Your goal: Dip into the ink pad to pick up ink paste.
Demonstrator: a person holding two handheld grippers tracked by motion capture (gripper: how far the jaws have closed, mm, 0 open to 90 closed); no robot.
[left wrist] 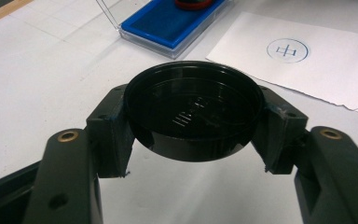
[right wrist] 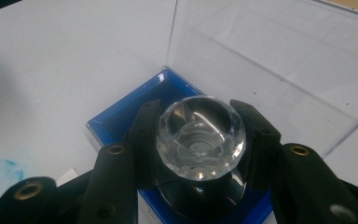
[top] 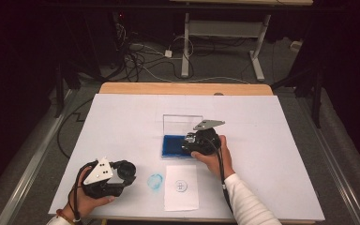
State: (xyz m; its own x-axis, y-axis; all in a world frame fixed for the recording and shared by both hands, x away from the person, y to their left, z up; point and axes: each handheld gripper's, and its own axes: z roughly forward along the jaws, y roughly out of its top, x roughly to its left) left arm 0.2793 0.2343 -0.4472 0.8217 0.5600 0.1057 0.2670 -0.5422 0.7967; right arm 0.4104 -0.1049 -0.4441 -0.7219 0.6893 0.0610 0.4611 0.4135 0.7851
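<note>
My left gripper is shut on a round black cap, held by its rim just above the table at the front left. My right gripper is shut on a stamp with a clear faceted knob and a black body. It holds the stamp upright on the blue ink pad, at the pad's right end in the high view. The pad lies in a clear case whose lid stands open behind it. The stamp's underside is hidden.
A white slip of paper with a round blue stamp print lies near the front edge, between my hands. A blue ink smear marks the white table cover left of the slip. Cables trail from both grippers.
</note>
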